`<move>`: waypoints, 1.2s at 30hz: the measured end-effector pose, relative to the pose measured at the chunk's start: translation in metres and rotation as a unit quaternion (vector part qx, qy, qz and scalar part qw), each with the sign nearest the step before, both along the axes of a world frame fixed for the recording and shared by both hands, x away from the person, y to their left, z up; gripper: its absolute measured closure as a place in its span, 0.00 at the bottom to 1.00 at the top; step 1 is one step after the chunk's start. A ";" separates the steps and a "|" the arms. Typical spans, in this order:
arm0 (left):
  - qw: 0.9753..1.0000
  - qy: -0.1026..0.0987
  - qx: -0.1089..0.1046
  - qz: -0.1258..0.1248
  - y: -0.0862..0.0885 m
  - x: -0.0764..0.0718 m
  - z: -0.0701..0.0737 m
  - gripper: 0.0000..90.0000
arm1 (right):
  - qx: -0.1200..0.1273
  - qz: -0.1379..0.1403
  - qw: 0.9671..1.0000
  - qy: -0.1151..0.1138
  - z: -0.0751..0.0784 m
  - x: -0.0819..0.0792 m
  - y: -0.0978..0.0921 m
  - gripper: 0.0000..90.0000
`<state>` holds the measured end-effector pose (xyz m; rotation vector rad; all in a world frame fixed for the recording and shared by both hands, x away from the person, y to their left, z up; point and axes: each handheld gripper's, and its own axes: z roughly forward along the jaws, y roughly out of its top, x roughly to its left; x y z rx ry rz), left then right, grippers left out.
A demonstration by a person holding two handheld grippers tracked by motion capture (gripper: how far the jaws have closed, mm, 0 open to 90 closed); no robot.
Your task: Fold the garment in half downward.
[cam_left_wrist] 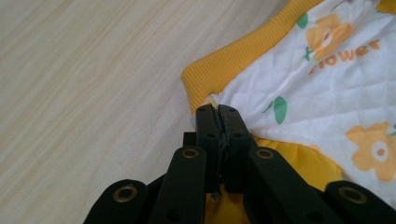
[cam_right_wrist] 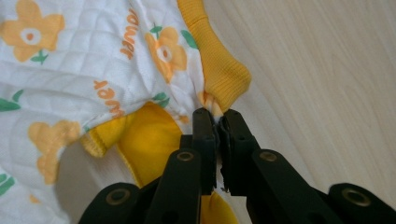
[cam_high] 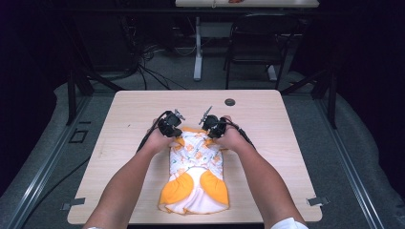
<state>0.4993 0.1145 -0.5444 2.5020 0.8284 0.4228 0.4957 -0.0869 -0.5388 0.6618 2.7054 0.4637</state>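
Bright overhead light on the desk [cam_high: 143,102], pitch-dark surroundings, corners heavily vignetted. Soft and low-res in the high view. Sharper up close: woodgrain and quilted cloth [cam_right_wrist: 93,74] crisp beyond the fingers [cam_right_wrist: 204,135], slightly blurred nearest the lens. Faint shadow under the cloth left of them. No glare.

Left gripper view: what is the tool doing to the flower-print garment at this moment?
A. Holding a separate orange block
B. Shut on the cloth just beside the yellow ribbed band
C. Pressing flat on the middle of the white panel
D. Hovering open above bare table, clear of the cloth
B: the left tool has its jaws closed together on a pinch of the garment right next to the yellow ribbed band.
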 end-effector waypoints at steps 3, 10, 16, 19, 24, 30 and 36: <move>1.000 -0.008 0.003 -0.006 0.001 -0.002 0.004 0.98 | 0.009 0.007 1.000 -0.006 0.006 -0.003 -0.002 0.95; 0.999 -0.031 0.001 -0.020 0.004 -0.011 0.022 0.98 | 0.022 0.015 0.999 -0.022 0.021 -0.012 -0.007 0.95; 0.999 -0.047 -0.009 -0.025 0.008 -0.017 0.035 0.98 | 0.036 0.019 0.999 -0.036 0.034 -0.018 -0.011 0.95; 0.998 -0.055 -0.010 -0.028 0.011 -0.019 0.041 0.98 | 0.044 0.021 0.998 -0.042 0.040 -0.021 -0.011 0.95; 0.997 -0.068 -0.012 -0.034 0.012 -0.022 0.052 0.98 | 0.053 0.021 0.997 -0.051 0.048 -0.025 -0.013 0.95; 0.996 -0.081 -0.013 -0.041 0.014 -0.026 0.061 0.98 | 0.047 0.030 0.997 -0.061 0.057 -0.030 -0.012 0.95; 0.995 -0.086 -0.022 -0.044 0.020 -0.030 0.069 0.98 | 0.045 0.043 0.995 -0.076 0.071 -0.035 -0.010 0.95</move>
